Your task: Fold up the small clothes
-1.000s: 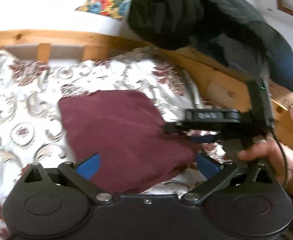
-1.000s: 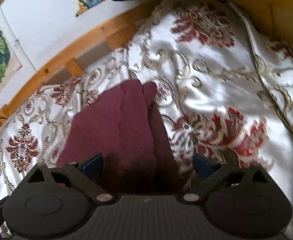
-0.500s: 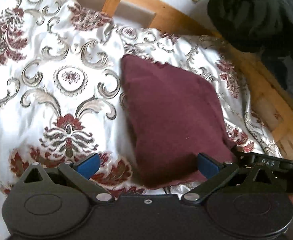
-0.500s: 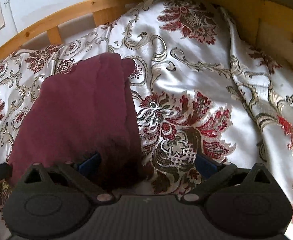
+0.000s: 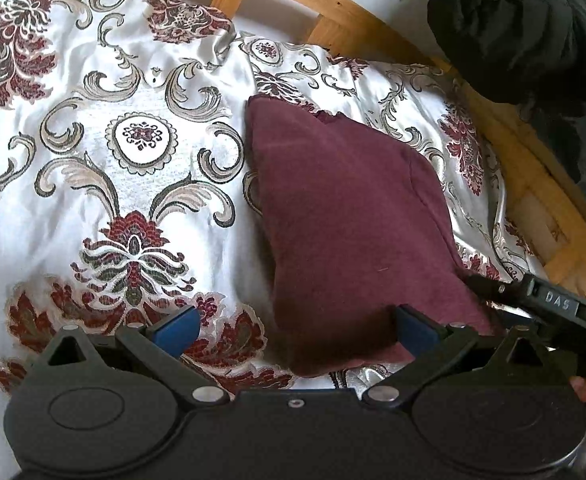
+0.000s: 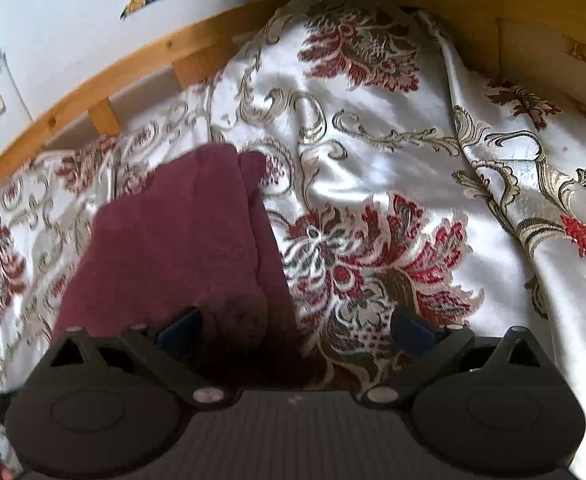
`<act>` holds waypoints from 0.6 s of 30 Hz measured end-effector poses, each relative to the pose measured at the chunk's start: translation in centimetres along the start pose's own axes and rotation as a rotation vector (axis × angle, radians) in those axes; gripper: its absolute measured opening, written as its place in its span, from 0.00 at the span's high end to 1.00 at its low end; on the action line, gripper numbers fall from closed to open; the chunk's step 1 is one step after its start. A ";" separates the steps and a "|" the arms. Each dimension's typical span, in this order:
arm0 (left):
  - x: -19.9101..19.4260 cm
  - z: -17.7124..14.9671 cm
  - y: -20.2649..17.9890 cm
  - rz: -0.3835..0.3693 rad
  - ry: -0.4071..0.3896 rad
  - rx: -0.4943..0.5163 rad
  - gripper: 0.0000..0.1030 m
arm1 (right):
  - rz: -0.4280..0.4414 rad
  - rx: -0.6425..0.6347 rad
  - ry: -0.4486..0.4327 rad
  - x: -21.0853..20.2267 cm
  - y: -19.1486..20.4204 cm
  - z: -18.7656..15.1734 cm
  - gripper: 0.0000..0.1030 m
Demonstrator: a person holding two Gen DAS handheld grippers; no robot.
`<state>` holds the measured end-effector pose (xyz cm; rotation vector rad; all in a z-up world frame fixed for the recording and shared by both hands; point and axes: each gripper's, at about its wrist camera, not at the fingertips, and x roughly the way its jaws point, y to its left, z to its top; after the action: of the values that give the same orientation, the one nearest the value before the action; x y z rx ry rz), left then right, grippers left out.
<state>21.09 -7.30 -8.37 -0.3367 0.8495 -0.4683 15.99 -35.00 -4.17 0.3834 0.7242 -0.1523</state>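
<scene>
Garment: the maroon cloth [image 5: 353,232] lies folded on the patterned bedspread [image 5: 93,160], near the bed's right side, where the wooden bed frame [image 5: 533,184] runs; the right wrist view shows it [image 6: 173,248] in layers, one edge stepped over another.
Change: one second ago the left camera looked low across the cloth with the right gripper crossing over it; half a second ago the view was already from above, and now it has only come a little closer. The cloth itself has kept its shape over the last half second.
Left gripper [image 5: 293,330]: fingers wide apart, holding nothing, above the near edge of the cloth.
Right gripper [image 6: 293,332]: also wide apart and empty, its left finger over the cloth's near corner; it [image 5: 541,300] shows at the right edge of the left view.
Meaning: I judge that a fold is just finished and released; the next step is probably one more fold or a smoothing.
</scene>
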 end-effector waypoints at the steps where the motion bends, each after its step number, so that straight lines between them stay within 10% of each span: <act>1: 0.0 0.0 0.0 -0.001 0.002 -0.005 0.01 | 0.014 0.015 -0.013 0.0 -0.1 0.1 0.00; 10: 0.0 0.5 0.4 -0.097 -0.033 -0.058 0.01 | 0.214 0.165 -0.097 2.2 -1.3 2.1 0.08; 18: 1.3 1.2 0.5 -0.195 -0.034 -0.072 0.01 | 0.238 0.151 -0.100 5.9 -1.7 4.2 0.40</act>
<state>22.86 -7.40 -8.73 -0.4951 0.8053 -0.6120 22.49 -38.25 -5.79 0.5989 0.5649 -0.0009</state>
